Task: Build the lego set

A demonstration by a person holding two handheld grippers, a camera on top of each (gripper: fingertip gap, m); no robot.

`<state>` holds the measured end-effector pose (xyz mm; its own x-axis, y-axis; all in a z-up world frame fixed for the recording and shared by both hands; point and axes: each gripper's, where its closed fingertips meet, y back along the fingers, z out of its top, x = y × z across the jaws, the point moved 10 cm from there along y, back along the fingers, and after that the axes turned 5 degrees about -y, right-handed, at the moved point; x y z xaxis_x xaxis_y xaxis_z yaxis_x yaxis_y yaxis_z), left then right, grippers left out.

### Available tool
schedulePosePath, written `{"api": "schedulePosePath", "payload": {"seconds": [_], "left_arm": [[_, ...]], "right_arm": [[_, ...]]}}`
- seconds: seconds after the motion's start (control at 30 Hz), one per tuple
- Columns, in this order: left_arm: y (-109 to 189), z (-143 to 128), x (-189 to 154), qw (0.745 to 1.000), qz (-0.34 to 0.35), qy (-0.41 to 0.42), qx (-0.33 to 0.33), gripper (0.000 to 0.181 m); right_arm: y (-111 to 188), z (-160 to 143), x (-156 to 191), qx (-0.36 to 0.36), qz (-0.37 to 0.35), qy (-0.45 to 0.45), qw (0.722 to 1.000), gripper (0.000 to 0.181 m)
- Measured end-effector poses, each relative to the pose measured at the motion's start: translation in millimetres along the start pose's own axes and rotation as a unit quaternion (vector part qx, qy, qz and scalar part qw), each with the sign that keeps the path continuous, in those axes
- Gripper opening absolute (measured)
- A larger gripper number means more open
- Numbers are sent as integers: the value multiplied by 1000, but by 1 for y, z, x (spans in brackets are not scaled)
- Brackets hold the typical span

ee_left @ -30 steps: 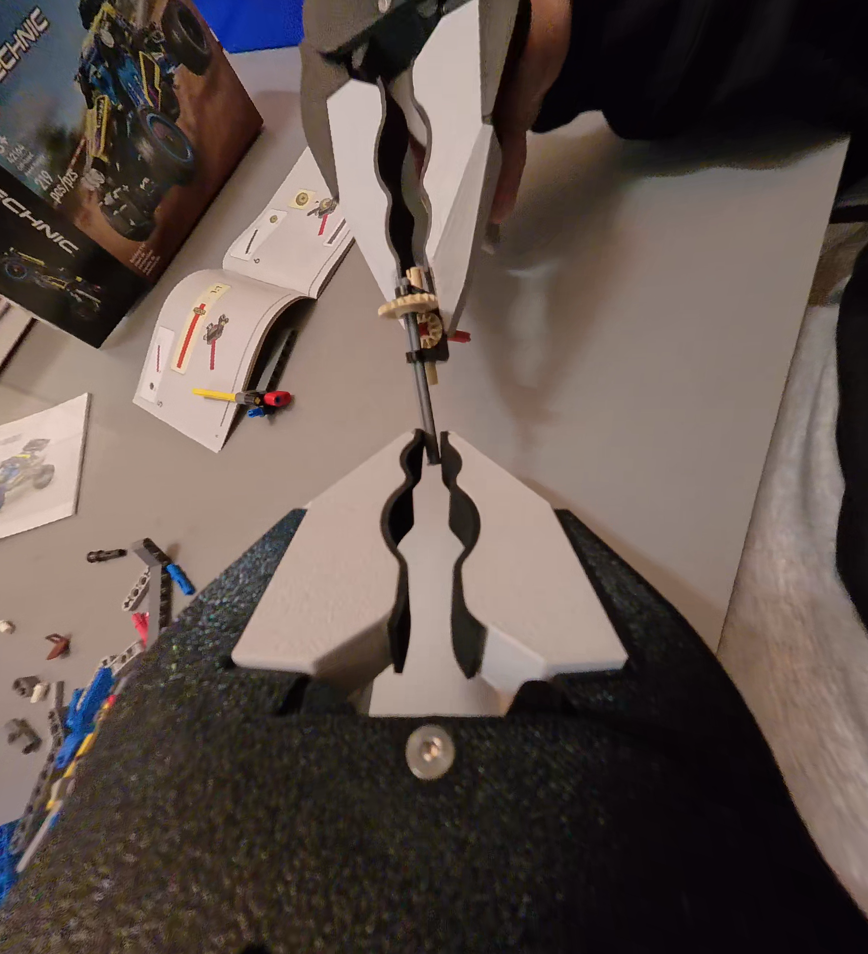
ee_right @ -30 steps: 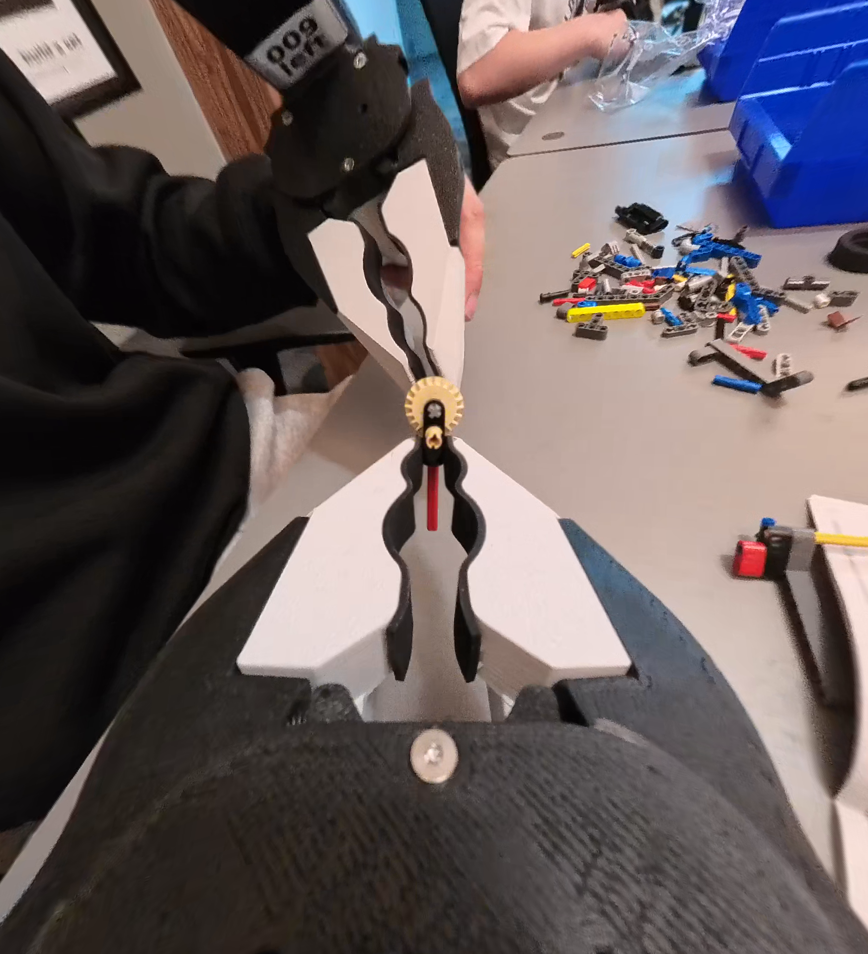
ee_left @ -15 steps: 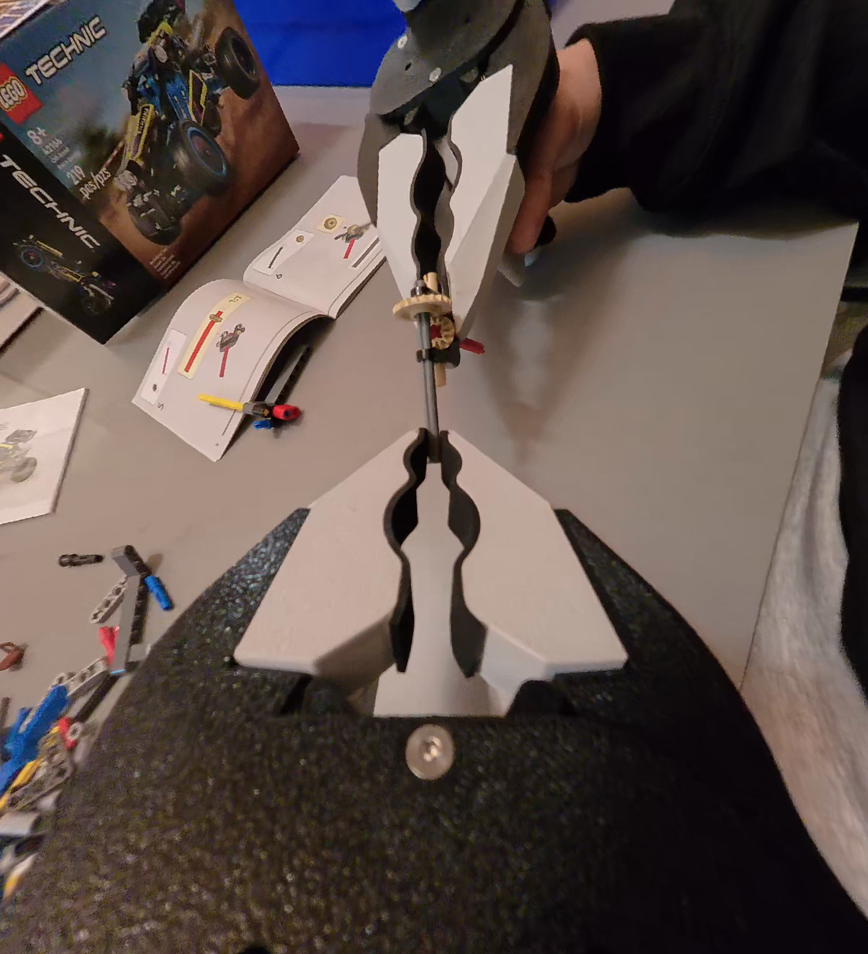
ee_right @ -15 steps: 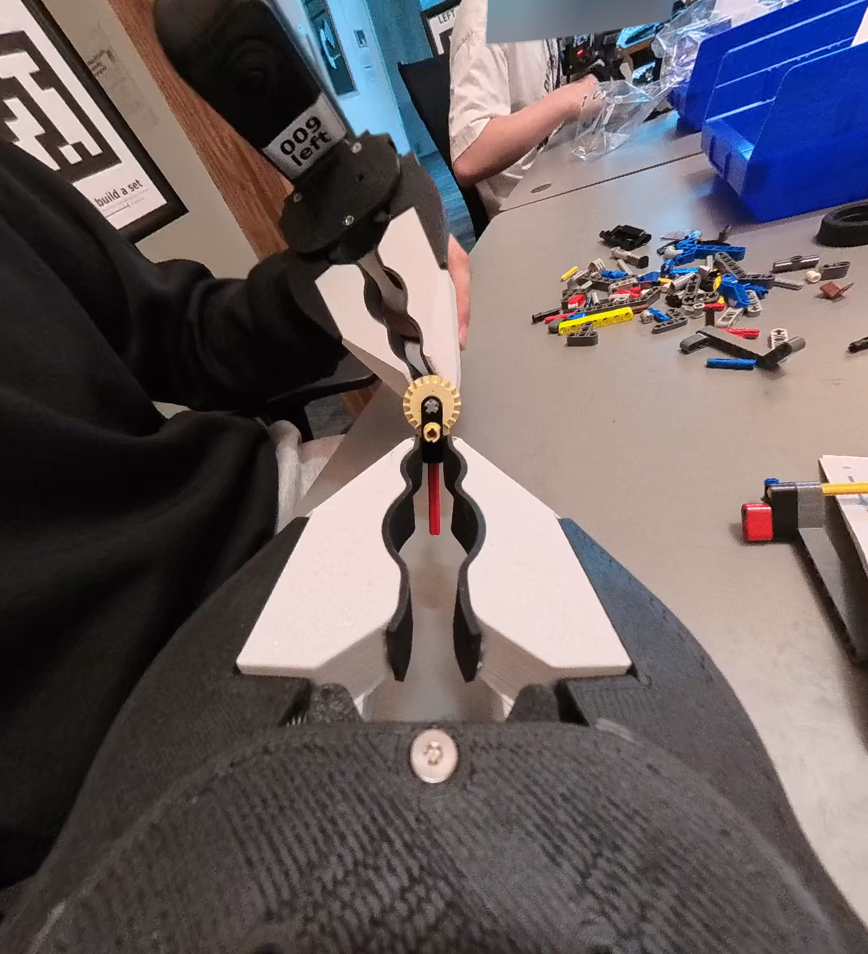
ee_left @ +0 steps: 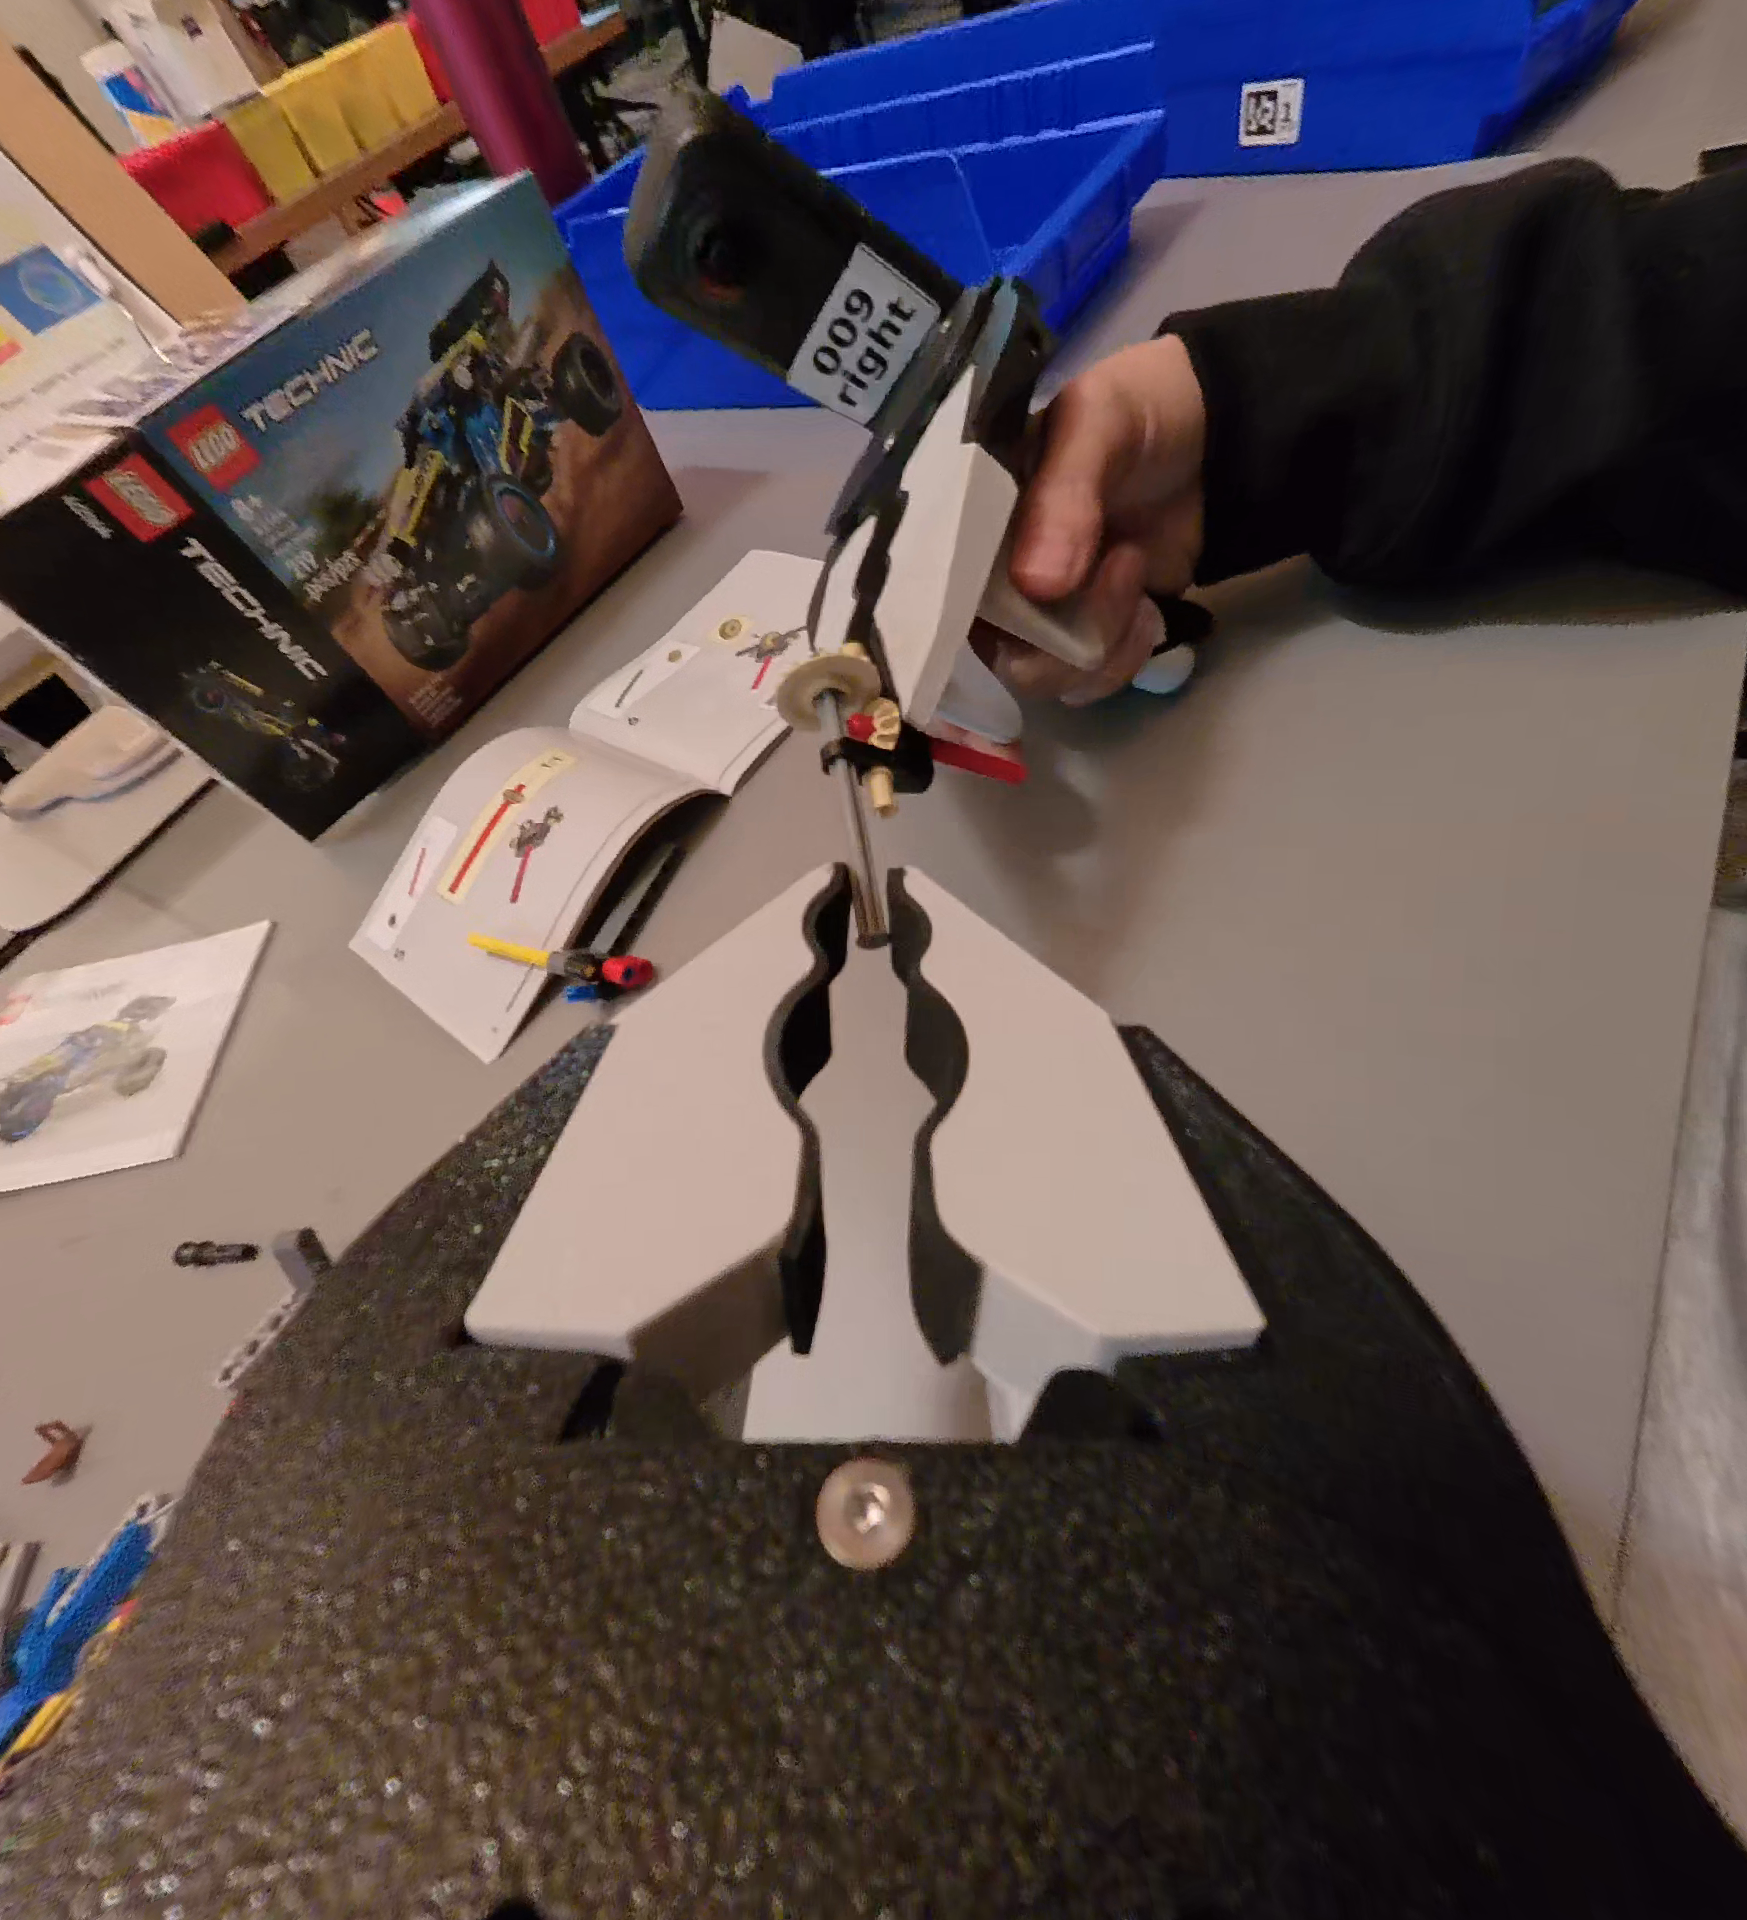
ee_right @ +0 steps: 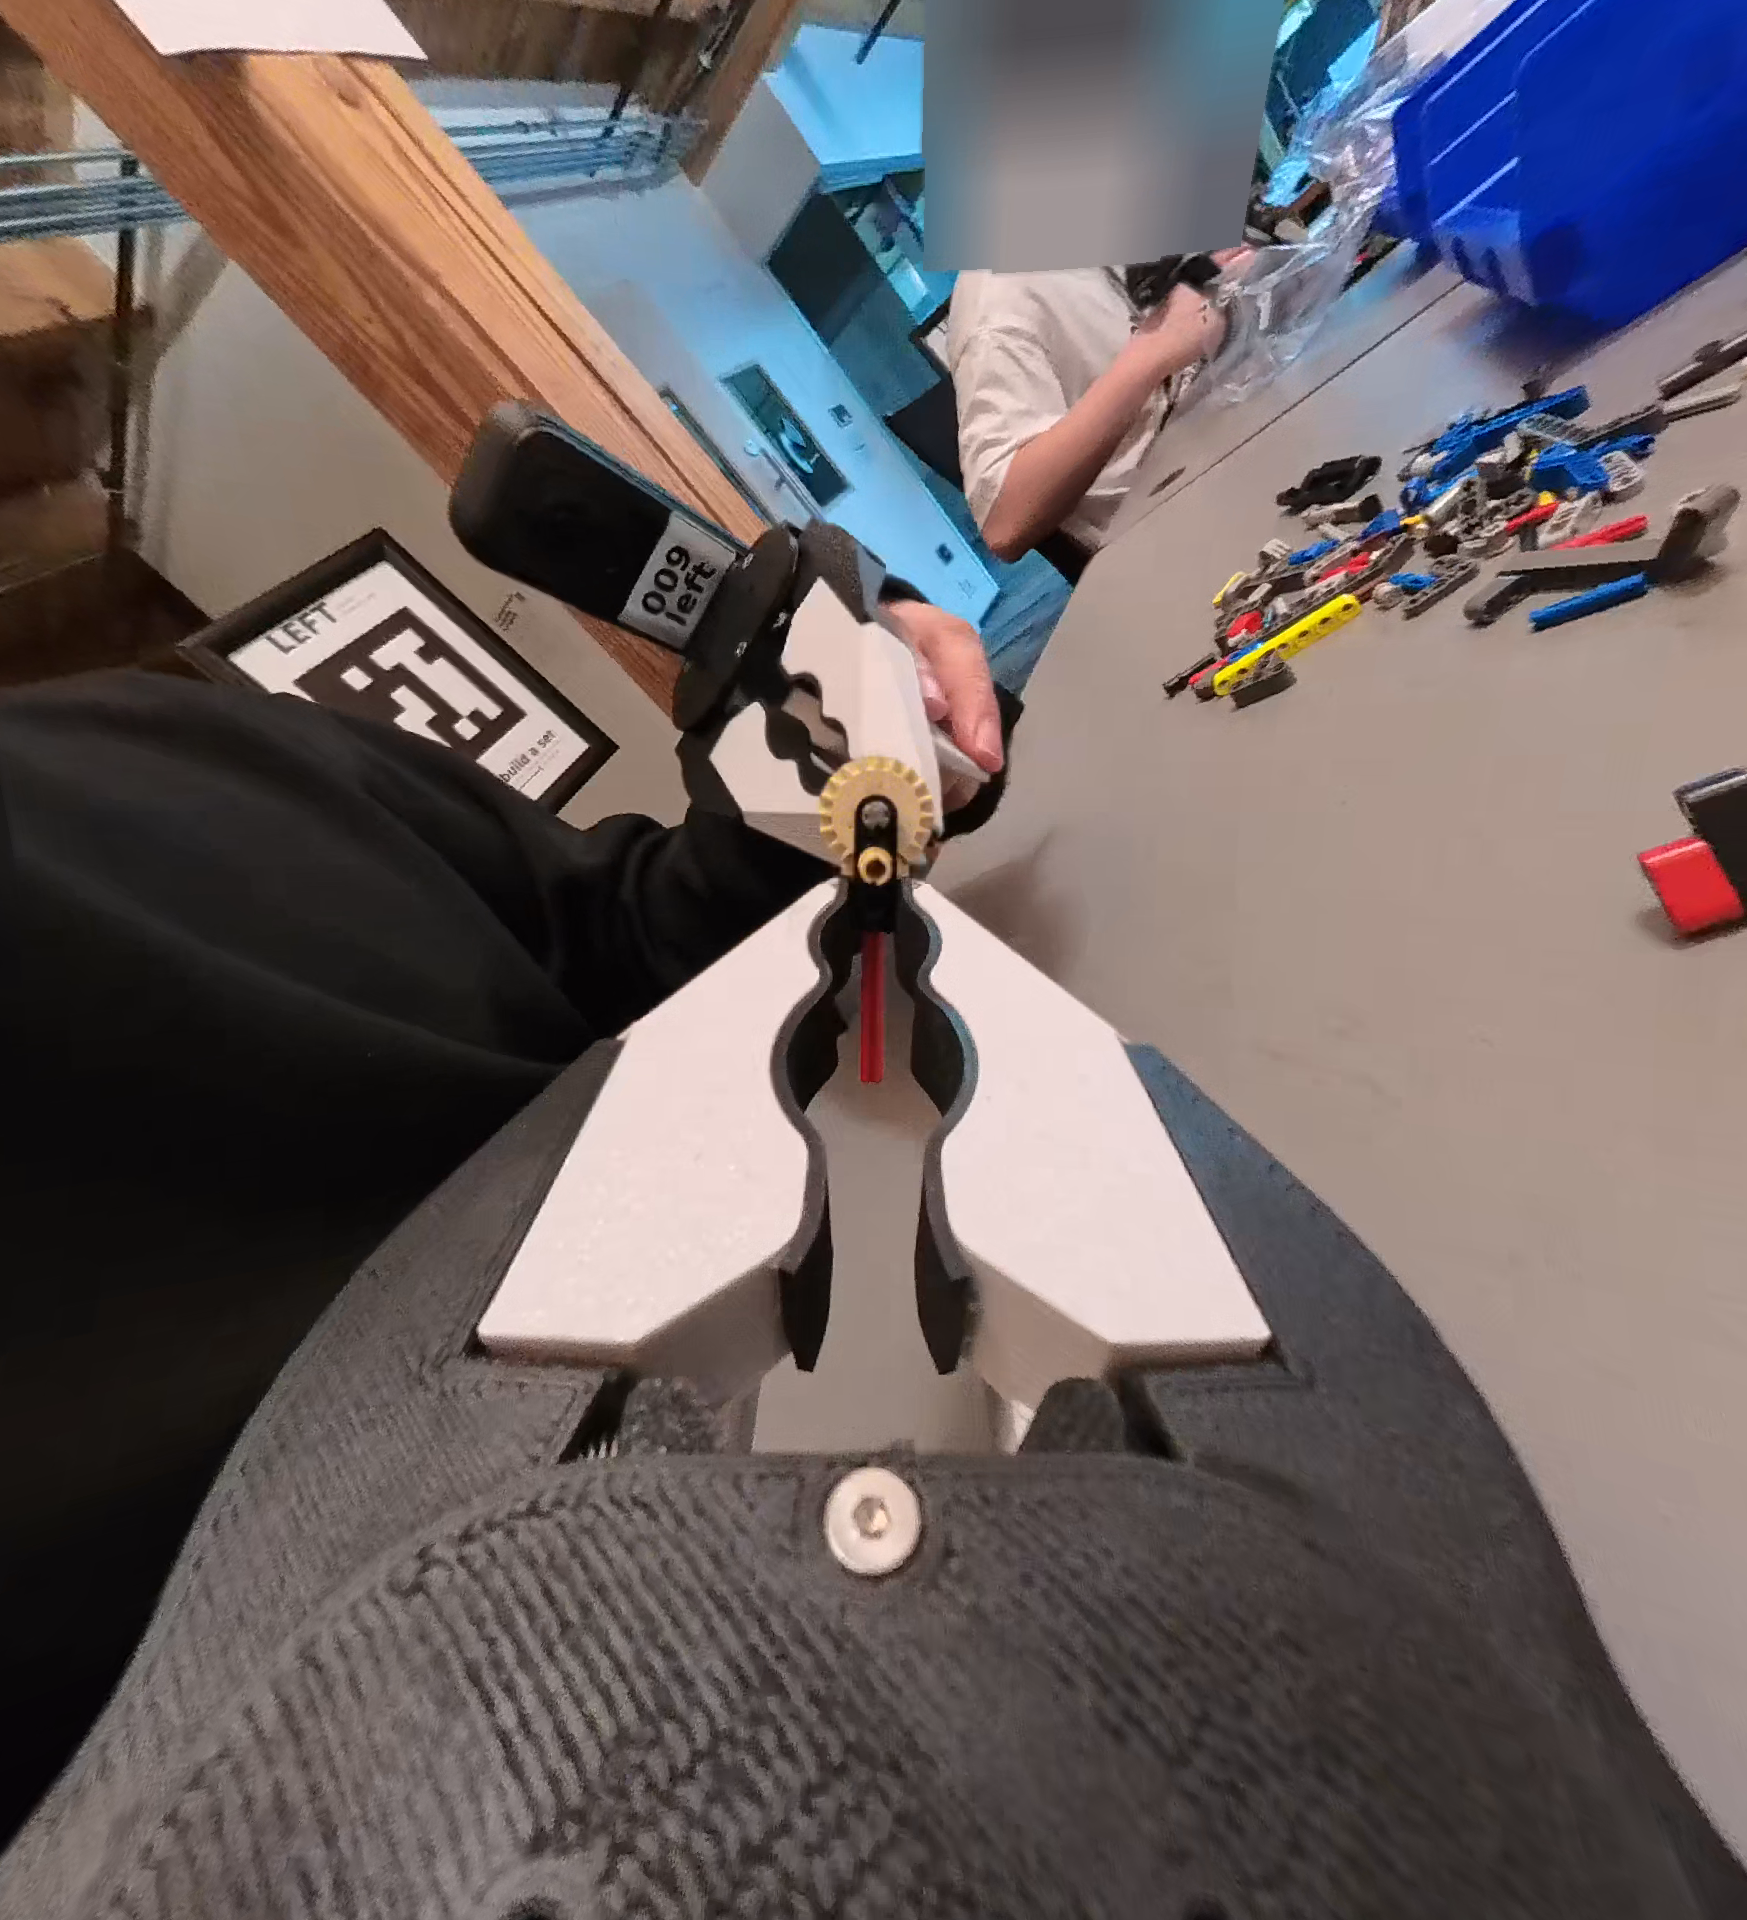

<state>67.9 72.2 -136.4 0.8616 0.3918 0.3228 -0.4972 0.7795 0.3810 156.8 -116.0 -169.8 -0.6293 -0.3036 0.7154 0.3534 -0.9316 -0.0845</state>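
Observation:
A small Lego assembly hangs above the grey table point(ee_left: 1368, 935) between both grippers: a tan gear point(ee_left: 825, 688) on a thin grey axle point(ee_left: 861, 831), with a black connector point(ee_left: 900, 750) and a red axle point(ee_left: 978, 766). My left gripper point(ee_left: 864, 885) is shut on the near end of the grey axle. My right gripper point(ee_right: 874, 896) is shut on the black connector point(ee_right: 874, 902), and the red axle point(ee_right: 871, 1013) runs back between its fingers. The tan gear point(ee_right: 874, 821) faces the right wrist view, with the left gripper point(ee_right: 853, 774) just behind it.
The Lego box point(ee_left: 349, 499), an open instruction booklet point(ee_left: 578, 831), a leaflet point(ee_left: 69, 1070) and a yellow-and-red part point(ee_left: 578, 961) lie to the left. Loose pieces point(ee_right: 1451, 540) are scattered farther off. Blue bins point(ee_left: 952, 156) stand behind. A person point(ee_right: 1056, 416) sits at the table's far end. Less than 4 cm separates the two grippers' tips.
Both grippers have tilted, so each view now looks higher across the room. The assembly stays held between them, and both grips are unchanged.

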Motion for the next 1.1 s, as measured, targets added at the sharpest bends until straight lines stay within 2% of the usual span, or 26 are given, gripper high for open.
{"api": "schedulePosePath", "payload": {"seconds": [0.1,0.3,0.47,0.6,0.83,0.97,1.1], "left_arm": [[0,1,2,1000,7,7,5,3],[-1,-6,11,991,-42,129,-8,2],[-5,-11,17,979,-57,196,-30,2],[-5,-17,24,968,-35,241,-63,2],[-7,-24,30,964,8,255,-73,2],[-10,-26,31,958,32,278,-59,2],[-18,-29,30,938,52,339,-47,2]], "right_arm": [[0,0,-1,-5,0,0,1000,5],[-1,0,-2,-9,-2,-10,1000,6],[2,2,-2,-29,-8,-10,1000,7],[8,3,-2,-30,-33,-2,999,22],[11,7,1,-24,-92,53,994,29],[8,10,4,-23,-186,146,971,31],[-1,4,15,55,-295,270,915,27]]}}
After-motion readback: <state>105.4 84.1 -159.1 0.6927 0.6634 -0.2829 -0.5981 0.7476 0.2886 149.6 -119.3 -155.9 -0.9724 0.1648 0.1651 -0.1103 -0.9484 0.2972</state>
